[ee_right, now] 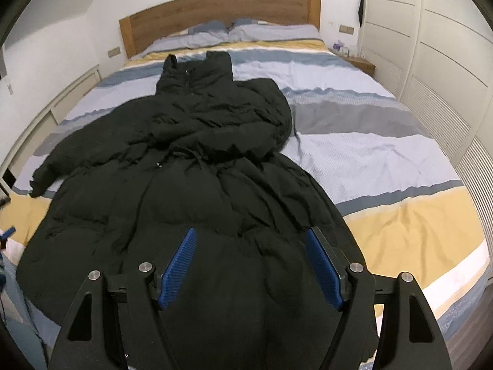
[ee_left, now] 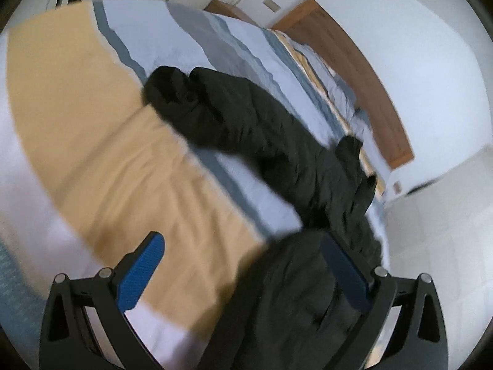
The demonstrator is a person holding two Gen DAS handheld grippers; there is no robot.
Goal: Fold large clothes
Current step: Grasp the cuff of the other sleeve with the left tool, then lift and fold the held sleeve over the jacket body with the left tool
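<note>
1. Black coat point(ee_right: 185, 160) lies spread on the bed point(ee_right: 385, 160)
2. Right gripper point(ee_right: 251, 265): fingers spread above the hem, pinching nothing
3. Left gripper point(ee_left: 243, 265): fingers spread, coat edge between them, ungripped

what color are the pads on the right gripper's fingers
Blue, ridged pads on black arms; clearest in the right wrist view.

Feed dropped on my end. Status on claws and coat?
Both claws open, left claw and right claw over hem. Black coat flat on striped bed, one sleeve folded across. Nothing in the way.
</note>
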